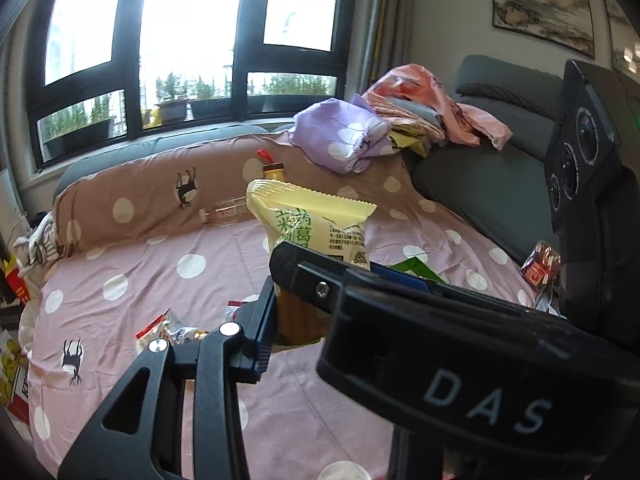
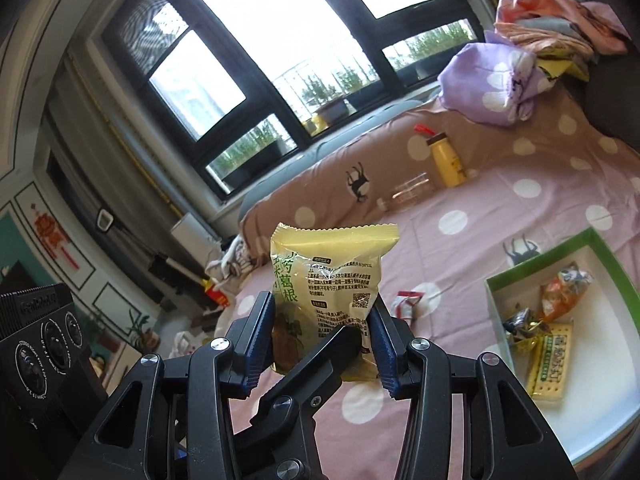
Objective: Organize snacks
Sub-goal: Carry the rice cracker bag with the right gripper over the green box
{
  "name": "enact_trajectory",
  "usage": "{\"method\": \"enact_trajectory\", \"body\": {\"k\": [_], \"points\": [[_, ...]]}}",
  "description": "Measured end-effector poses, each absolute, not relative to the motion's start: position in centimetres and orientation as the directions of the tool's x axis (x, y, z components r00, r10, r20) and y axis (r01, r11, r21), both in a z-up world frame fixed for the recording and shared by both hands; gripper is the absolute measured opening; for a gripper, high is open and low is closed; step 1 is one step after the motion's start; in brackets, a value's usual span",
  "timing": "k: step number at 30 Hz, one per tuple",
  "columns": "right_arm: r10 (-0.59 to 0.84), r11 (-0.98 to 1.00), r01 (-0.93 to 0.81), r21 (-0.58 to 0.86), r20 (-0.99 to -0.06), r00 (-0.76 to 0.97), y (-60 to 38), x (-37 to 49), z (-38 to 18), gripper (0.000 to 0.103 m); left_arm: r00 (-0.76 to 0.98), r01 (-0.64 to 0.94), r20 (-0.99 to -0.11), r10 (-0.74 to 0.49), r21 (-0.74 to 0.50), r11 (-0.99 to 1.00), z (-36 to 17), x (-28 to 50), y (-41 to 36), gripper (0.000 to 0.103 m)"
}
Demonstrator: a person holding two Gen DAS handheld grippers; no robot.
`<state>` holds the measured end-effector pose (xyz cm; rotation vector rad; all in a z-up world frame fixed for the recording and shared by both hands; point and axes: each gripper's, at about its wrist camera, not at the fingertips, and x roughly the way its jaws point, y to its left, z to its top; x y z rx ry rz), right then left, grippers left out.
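Observation:
A pale yellow snack packet (image 2: 326, 280) with green Chinese writing stands upright between both grippers, above the pink dotted bed. My right gripper (image 2: 324, 340) has its blue pads on both sides of the packet. A finger of my left gripper (image 2: 320, 368) crosses in front of the packet's lower part. In the left wrist view the packet (image 1: 312, 220) sits in my left gripper (image 1: 320, 300), whose right finger is hidden behind the other gripper's body. A green-rimmed white box (image 2: 592, 320) with several snacks lies at the right.
Loose wrappers lie on the pink sheet (image 1: 172, 328), (image 2: 406, 302), (image 1: 540, 266). A yellow bottle (image 2: 446, 158) and a clear bottle (image 2: 408, 194) lie by the brown bolster. Piled clothes (image 1: 360, 136) sit on the grey sofa (image 1: 492, 184).

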<state>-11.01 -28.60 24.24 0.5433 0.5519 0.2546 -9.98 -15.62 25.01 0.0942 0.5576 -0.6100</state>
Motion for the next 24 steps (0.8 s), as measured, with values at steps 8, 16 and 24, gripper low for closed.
{"method": "enact_trajectory", "body": {"k": [8,16,24], "points": [[0.251,0.866,0.014,0.5,-0.459,0.852,-31.8,-10.4,22.6,0.05,0.594,0.659,-0.527,-0.608,-0.114,0.743,22.8,-7.8,-19.2,0.034],[0.081,0.82,0.248,0.517,-0.533,0.842,-37.1,-10.1,18.6,0.05,0.412,0.773,-0.573,-0.708,-0.192,0.605,18.6,-5.4,-25.3,0.034],[0.023,0.682,0.463,0.565,-0.65,0.759,-41.2,-9.0,13.8,0.05,0.235,0.8,-0.657,-0.716,-0.288,0.526,13.8,-2.8,-30.0,0.034]]}}
